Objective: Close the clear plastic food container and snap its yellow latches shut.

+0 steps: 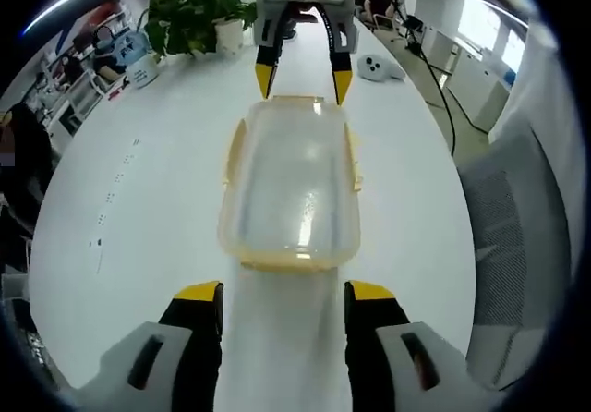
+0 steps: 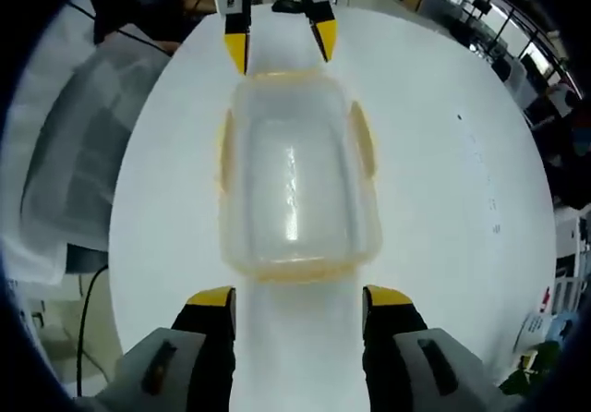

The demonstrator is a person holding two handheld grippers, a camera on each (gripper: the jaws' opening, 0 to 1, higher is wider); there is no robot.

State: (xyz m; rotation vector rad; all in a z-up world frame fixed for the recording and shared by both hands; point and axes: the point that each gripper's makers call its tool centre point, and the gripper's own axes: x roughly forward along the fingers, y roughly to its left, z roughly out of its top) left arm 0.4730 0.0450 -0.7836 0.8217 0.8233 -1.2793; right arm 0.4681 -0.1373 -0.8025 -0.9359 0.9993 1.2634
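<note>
left gripper view: left gripper [image 1: 283, 290] apart, right gripper [image 2: 297, 296] apart, container [image 1: 291, 186] unlabelled.

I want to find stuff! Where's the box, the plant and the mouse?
Box [image 1: 291, 186]: left gripper view, middle of its clear lid.
Plant [image 1: 196, 10]: left gripper view, on its green leaves.
Mouse [image 1: 379, 66]: left gripper view, top of its white body.

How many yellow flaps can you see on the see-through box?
4. In the left gripper view of the clear container: a left side latch, a right side latch, a near end latch and a far end latch.
</note>
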